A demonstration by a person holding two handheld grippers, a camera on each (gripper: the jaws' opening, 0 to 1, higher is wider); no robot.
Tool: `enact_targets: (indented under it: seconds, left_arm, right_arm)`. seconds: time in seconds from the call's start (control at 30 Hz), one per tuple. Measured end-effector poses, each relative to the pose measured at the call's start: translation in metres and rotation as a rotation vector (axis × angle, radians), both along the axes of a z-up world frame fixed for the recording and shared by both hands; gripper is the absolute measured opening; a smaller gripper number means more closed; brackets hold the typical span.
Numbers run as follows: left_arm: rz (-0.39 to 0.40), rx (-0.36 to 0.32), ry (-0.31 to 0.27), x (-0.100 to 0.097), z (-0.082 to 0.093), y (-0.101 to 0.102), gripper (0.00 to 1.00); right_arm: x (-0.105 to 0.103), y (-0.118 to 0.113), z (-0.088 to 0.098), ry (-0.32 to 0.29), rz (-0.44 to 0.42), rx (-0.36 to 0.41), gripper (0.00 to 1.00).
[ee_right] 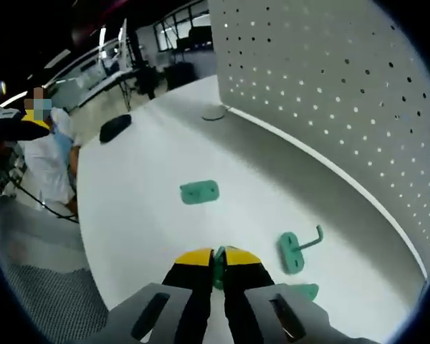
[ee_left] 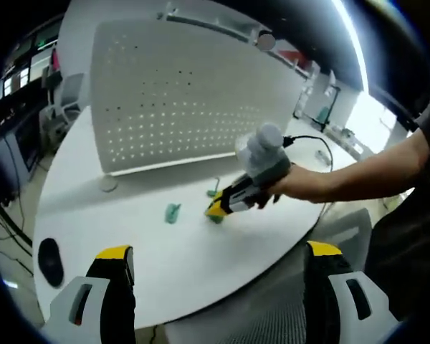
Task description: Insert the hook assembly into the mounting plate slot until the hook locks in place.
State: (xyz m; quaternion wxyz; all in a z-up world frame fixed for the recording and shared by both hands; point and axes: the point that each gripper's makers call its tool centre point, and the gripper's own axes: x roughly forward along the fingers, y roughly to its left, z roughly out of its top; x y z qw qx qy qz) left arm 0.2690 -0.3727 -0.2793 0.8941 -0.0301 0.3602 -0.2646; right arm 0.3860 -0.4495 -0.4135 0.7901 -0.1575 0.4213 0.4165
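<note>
Low over the white table [ee_right: 136, 215], my right gripper [ee_right: 218, 259] is shut on a thin green plastic piece [ee_right: 218, 272], more of which shows under the right jaw. A flat green plate [ee_right: 199, 192] lies ahead of it. A green base with a grey hook [ee_right: 295, 249] lies to the right. In the left gripper view a hand holds the right gripper [ee_left: 221, 208] down on the green piece [ee_left: 216, 218], between the flat plate [ee_left: 173, 212] and the hook [ee_left: 213, 189]. My left gripper [ee_left: 218, 259] hangs open near the table's edge, holding nothing.
A tall white perforated panel [ee_left: 179, 93] stands across the table behind the parts. A black oval object [ee_left: 49, 259] lies near the left edge and a small round ring [ee_left: 109, 183] by the panel's foot. A cable [ee_left: 317, 143] trails at right. A person [ee_right: 46, 154] stands beyond the table.
</note>
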Motion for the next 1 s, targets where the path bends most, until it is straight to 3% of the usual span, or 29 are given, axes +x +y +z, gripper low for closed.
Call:
enact_targets:
  seconds: [0.33,0.63,0.9,0.93,1.0]
  left_arm:
    - [-0.006,0.005,0.002,0.001,-0.001,-0.001,1.00]
    - [0.008,0.004,-0.006,0.005,0.003,0.001,1.00]
    - [0.034,-0.007,-0.027,0.016,0.010,0.003,1.00]
    - [0.068,-0.033,-0.062,0.023,0.017,0.004,1.00]
    - [0.095,-0.074,-0.070,0.028,0.025,0.004,1.00]
  right_arm:
    - [-0.003,-0.006,0.002,0.006,0.010,0.010,0.00]
    - [0.003,-0.005,0.016,-0.021,0.003,0.050,0.00]
    - [0.010,0.001,0.049,-0.076,-0.020,0.130,0.00]
    - [0.012,0.001,0.056,-0.090,-0.023,0.139,0.00]
    - [0.020,0.000,0.069,-0.165,-0.020,0.146,0.00]
